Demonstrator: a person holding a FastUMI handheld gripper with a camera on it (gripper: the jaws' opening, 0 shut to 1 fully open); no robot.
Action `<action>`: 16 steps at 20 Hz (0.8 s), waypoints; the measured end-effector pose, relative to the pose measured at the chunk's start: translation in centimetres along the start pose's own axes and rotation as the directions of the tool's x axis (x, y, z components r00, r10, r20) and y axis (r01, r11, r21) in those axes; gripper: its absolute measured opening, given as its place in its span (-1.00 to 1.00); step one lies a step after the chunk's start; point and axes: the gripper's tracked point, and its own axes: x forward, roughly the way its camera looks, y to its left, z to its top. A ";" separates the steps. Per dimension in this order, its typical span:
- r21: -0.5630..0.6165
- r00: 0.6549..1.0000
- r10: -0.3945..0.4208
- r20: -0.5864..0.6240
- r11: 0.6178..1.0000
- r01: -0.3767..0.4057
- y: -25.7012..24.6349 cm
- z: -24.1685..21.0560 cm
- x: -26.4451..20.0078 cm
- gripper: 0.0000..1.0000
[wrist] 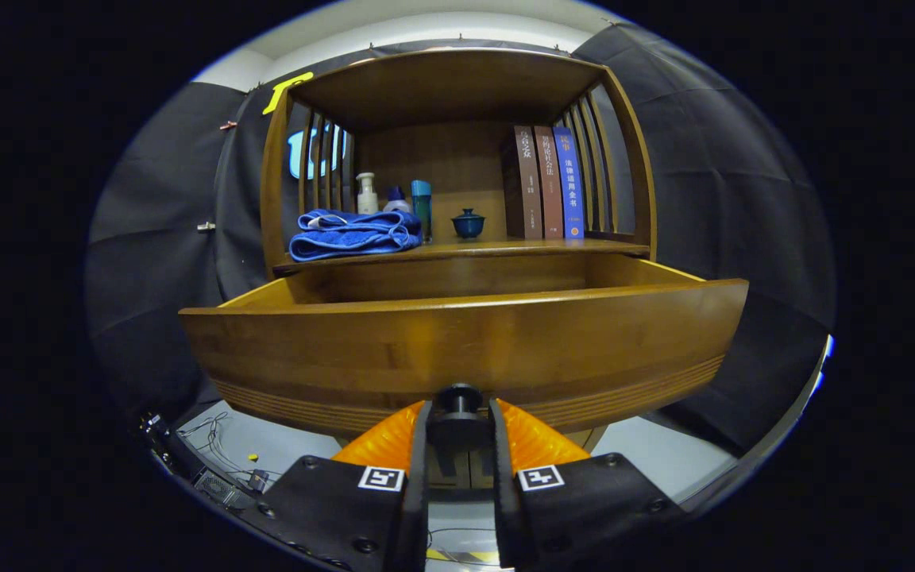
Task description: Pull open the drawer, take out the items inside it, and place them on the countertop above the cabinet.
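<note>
I have the tongs (458, 425) clenched on the drawer knob (458, 400), a dark round knob low on the drawer front (465, 345), with a finger pressed to each side of it. The drawer stands well out from the wooden cabinet (457, 87), and I can see its inner side walls and part of the back wall, but the front panel hides the floor, so I cannot tell what lies in it.

On the countertop (505, 248) above the drawer sit a folded blue towel (354, 234), a white pump bottle (367, 195), a smaller bottle with a blue cap (397, 199), a teal bottle (422, 208), a small dark lidded cup (468, 224) and three upright books (549, 183).

My worries from here:
- If I keep pulling, I judge the drawer could come off its runners and tip forward, since it is already far out.
- The knob is small and round; a pull off the straight line could let it slip from between the fingers.
- Free room on the shelf looks to be between the cup and the towel and along the front edge; setting anything down carelessly could knock the cup or bottles over.
- Reaching in blind over the front panel, I might strike the panel or the shelf edge above it.
</note>
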 end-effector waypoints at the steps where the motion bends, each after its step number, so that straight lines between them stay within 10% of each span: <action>1: 0.003 1.000 0.002 -0.003 1.000 -0.002 0.0 -0.1 0.0 -0.26; 4: 0.003 1.000 0.026 0.006 1.000 -0.026 0.2 0.2 -0.2 -0.07; 7: -0.007 1.000 0.015 0.024 1.000 -0.014 -1.0 1.1 -0.5 1.00; 16: 0.032 0.982 0.009 0.190 0.999 -0.015 -3.1 13.0 -2.1 0.99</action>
